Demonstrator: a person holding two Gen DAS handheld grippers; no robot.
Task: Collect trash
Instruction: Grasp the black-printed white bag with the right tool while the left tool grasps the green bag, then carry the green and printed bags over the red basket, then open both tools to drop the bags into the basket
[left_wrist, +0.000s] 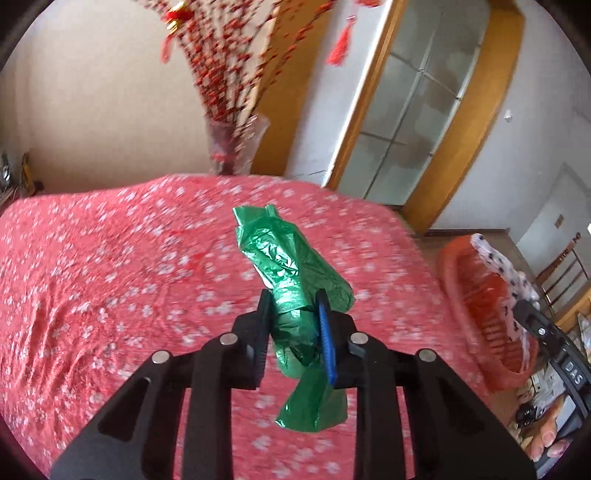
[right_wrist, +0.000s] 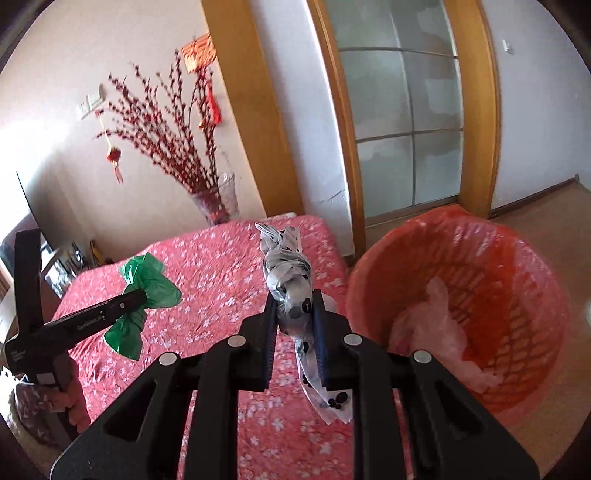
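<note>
My left gripper (left_wrist: 293, 306) is shut on a crumpled green plastic bag (left_wrist: 284, 258) and holds it above the red flowered tablecloth (left_wrist: 110, 277). The same bag (right_wrist: 151, 284) and left gripper (right_wrist: 138, 297) show at the left of the right wrist view. My right gripper (right_wrist: 295, 306) is shut on a twisted white plastic bag with black paw prints (right_wrist: 291, 280), held above the table's right edge, just left of the orange mesh waste basket (right_wrist: 517, 280). The basket has a red liner and pale plastic inside. It also shows in the left wrist view (left_wrist: 480, 314).
A glass vase with red berry branches (right_wrist: 218, 199) stands at the table's far edge. A wooden-framed glass door (right_wrist: 406, 110) is behind the basket. Wooden chairs (left_wrist: 561, 273) stand at the far right. A dark screen and clutter (right_wrist: 55, 258) sit at the left.
</note>
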